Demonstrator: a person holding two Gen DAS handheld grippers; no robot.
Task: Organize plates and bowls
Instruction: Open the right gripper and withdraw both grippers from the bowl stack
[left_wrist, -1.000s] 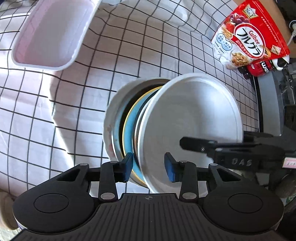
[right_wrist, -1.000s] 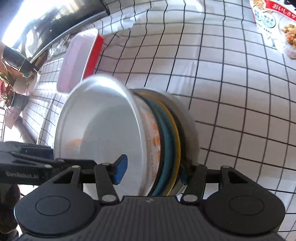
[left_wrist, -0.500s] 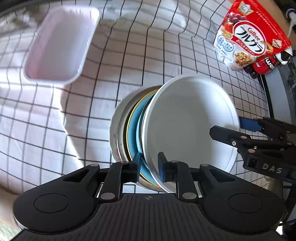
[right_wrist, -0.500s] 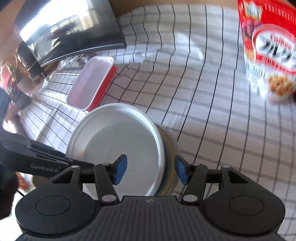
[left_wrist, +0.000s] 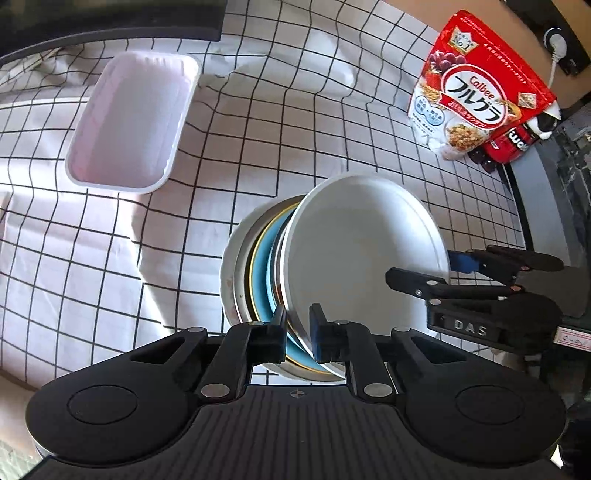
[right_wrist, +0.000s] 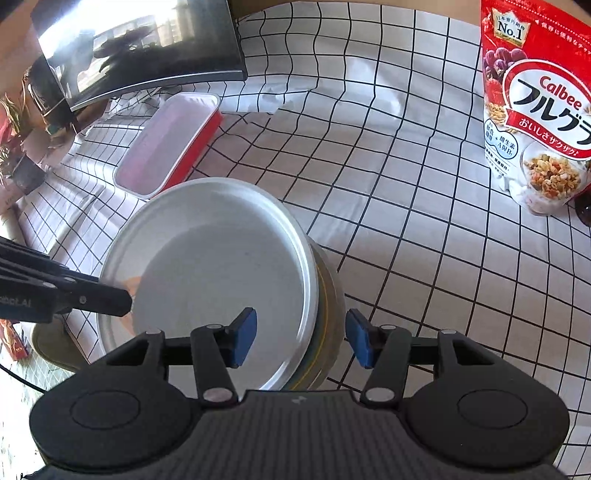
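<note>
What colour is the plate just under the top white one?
Light blue plate, clearest in left wrist view.

surface: grid-checked tablecloth (left_wrist: 110, 240), rumpled | back: dark monitor (right_wrist: 147, 48) reflecting daylight | light: bright, sunlit

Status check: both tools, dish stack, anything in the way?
Left tool shut on top white plate rim. Right tool open, straddling dish stack. Pink tray and cereal bag stand apart.
</note>
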